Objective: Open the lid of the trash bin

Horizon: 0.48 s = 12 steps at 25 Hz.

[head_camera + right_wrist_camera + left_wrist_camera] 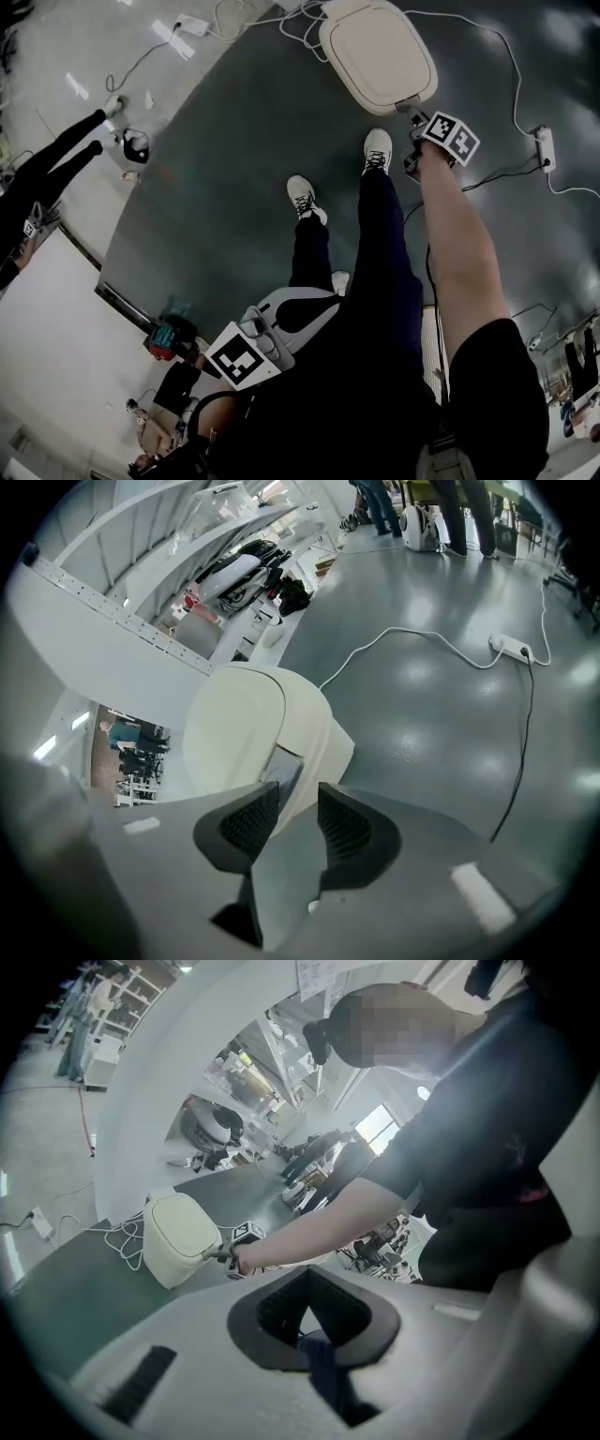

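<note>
Left gripper [305, 1277] is hanging low by the person's legs [375, 253], jaws pressed together on nothing. Ahead on the dark floor [225, 141], the cream trash bin [375, 52] is sitting with its lid down. Right gripper [295, 794] is reaching at the bin's near edge, jaws slightly apart, the bin's grey front tab [281, 771] showing between their tips.

Cream rounded plastic trash bin [378, 56] clipped by head view's top edge. Right gripper [411, 111] tips at its rim: contact too small to tell.
</note>
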{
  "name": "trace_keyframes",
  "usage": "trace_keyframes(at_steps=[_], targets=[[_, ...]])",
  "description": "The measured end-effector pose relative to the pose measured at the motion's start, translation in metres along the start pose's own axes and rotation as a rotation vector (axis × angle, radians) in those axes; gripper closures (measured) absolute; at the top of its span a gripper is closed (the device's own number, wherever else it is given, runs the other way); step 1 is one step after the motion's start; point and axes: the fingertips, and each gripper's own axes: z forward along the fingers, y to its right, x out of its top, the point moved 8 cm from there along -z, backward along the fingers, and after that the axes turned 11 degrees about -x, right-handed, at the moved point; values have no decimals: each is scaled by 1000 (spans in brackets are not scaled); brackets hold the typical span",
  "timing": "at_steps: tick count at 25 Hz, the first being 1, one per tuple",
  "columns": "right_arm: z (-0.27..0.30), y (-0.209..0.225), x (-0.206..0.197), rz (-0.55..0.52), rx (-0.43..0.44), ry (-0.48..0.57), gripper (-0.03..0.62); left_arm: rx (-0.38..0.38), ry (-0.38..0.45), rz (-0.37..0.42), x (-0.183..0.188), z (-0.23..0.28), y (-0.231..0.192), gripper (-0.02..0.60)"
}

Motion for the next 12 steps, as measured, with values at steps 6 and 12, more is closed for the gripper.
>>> trace_keyframes(at_steps=[6,12], targets=[[1,-6,-1,-20,-27,1,484,5,14,-5,-1,-3,-1,581],[2,-4,0,-14,-13,5,474,-1,16,-10,-3,0,-2,581]])
